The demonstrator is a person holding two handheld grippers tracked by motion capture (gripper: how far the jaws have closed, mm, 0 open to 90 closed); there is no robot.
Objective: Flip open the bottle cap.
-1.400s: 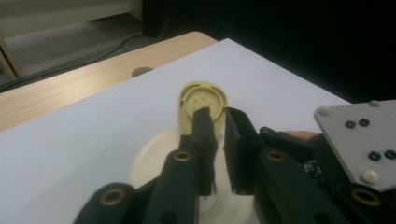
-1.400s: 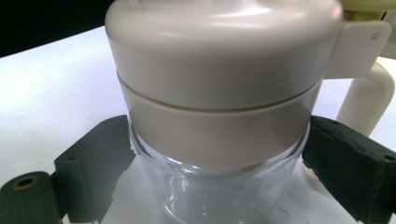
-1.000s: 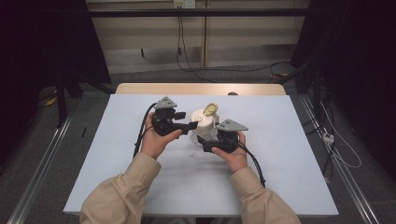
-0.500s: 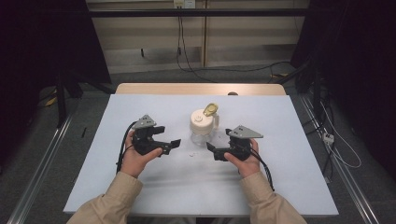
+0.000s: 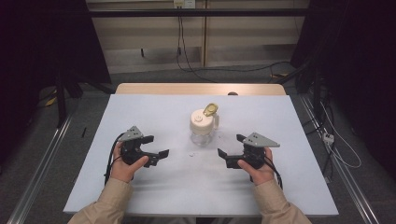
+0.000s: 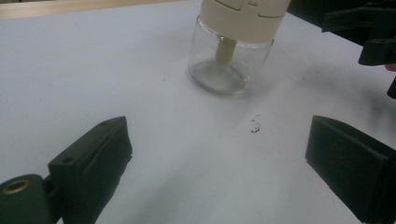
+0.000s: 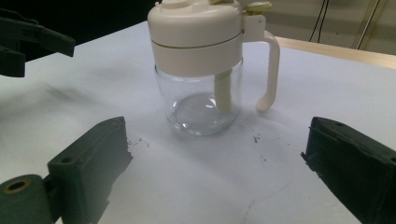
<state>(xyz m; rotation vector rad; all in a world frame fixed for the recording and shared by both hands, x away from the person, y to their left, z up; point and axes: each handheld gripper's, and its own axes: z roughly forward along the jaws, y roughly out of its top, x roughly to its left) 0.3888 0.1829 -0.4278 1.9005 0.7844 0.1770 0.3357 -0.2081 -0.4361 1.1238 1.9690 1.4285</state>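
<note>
The glass jar (image 5: 203, 127) with a cream lid stands alone at the table (image 5: 140, 112) centre. The left gripper (image 5: 156, 146) at eight o'clock and right gripper (image 5: 229, 145) at four o'clock are both released, the left's jaws just opened, nothing between. Bare tabletop surrounds it. The right gripper view shows its handle (image 7: 270, 70).

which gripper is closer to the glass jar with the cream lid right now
Right, narrowly. The right gripper is just beside the jar, toward the person's right; the left gripper sits slightly farther off on the other side. Both are open, touching nothing.
</note>
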